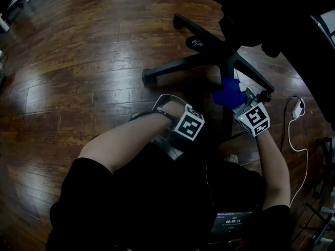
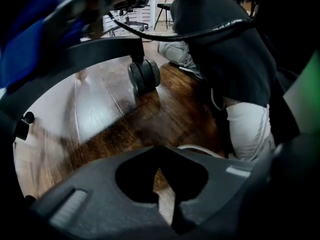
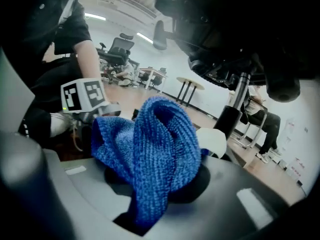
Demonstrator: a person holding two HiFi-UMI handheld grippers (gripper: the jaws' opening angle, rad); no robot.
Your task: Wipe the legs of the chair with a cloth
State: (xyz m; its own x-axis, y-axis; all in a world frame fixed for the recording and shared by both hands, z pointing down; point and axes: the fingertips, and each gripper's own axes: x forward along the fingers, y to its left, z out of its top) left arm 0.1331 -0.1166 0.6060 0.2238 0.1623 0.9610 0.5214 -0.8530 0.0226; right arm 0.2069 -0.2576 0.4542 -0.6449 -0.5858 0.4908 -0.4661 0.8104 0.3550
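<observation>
The wooden floor point(image 1: 78, 61) takes up most of what I can see. The black chair point(image 1: 209, 48) stands on it with its star of legs spread out from the hub. One leg point(image 1: 178, 64) runs off to the left and ends in a caster point(image 1: 148, 77). Another leg point(image 1: 256, 77) slants to the right, and a third comes straight towards the crouching person.

The left claw point(image 2: 162, 204) points steeply down at the floor just beside the person's knee. Its jaws are pressed together with nothing between them, so it has no part in the work for now. From its own view a leg point(image 2: 90, 51) arches overhead, with a caster point(image 2: 144, 76) beyond it.

The right claw point(image 3: 145, 215) is clamped on the blue cloth point(image 3: 150, 149), which bunches up in thick folds above the jaws. In the head view the cloth point(image 1: 229, 93) sits close under the hub, where the near leg and the right leg meet. I cannot tell whether it is actually touching the plastic.

My guess is that the wiping is under way, or just about to start on one leg. The next move calls for pressing the bunched cloth flat onto a leg's top face. It should then be drawn outward along that leg towards the caster, with the grip kept firm so the folds do not pull out of the jaws. The other legs look to be still ahead.
</observation>
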